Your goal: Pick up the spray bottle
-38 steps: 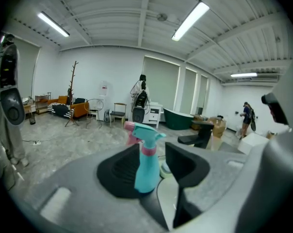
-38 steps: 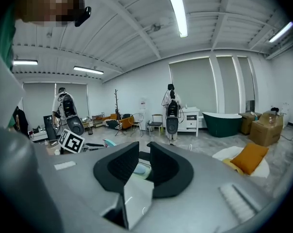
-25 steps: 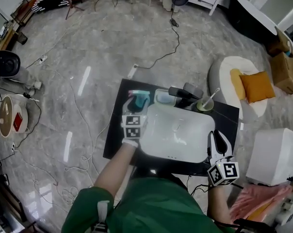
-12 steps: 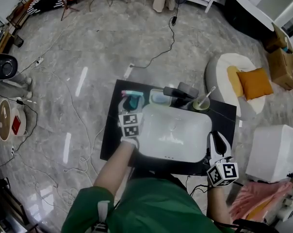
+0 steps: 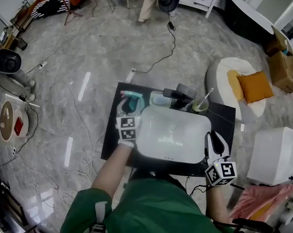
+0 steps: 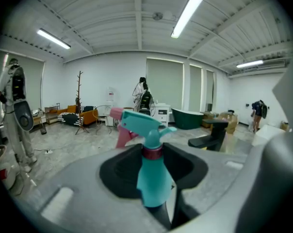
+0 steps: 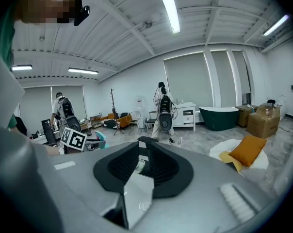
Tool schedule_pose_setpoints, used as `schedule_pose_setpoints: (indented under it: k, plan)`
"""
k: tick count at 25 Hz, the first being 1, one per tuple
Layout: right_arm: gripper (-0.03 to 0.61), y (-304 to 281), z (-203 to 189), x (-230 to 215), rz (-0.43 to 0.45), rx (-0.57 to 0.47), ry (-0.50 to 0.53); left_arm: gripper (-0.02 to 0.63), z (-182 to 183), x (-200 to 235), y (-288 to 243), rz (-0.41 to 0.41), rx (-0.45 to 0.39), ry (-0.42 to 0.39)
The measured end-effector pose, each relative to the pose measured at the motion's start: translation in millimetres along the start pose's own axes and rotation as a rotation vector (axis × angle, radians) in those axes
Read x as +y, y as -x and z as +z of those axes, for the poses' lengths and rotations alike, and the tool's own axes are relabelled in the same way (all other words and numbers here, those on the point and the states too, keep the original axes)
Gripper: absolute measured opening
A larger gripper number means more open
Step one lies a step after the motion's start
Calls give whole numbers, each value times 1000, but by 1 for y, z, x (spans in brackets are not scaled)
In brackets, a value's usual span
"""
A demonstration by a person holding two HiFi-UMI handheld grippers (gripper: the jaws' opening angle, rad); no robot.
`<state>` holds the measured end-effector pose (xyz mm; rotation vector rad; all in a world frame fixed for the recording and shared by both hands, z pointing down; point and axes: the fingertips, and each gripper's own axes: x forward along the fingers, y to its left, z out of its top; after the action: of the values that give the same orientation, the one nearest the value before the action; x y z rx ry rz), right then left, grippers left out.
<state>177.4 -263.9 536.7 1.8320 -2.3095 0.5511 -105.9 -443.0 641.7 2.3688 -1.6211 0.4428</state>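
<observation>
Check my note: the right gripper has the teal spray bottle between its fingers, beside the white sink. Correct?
Wrong side: the left gripper has the teal spray bottle between its fingers, beside the white sink, as the left gripper view shows.

Ceiling tubes [image 6: 187, 14] light my room brightly; the floor [image 5: 83, 86] throws back glare streaks, and both gripper views bend and darken at the edges.

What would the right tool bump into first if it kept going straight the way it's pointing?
Probably the black faucet, seen right between the right tool's open jaws beyond the corner of the white basin. A cup stands close beside it and, depth being unclear, might be met first.
</observation>
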Motion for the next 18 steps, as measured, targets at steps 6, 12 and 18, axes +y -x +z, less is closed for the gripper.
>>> schedule_pose_setpoints:
  k: [6,12,18]
  plan:
    - [71,14,4,5,16,-23,-3,132,26,-9,28,-36,-45,-10]
    - [71,29,11,3,27,-51,-8,132,55,-22,60,-65,-91,-23]
    - [71,44,21,9,44,-76,-17,130,83,-32,94,-79,-105,-21]
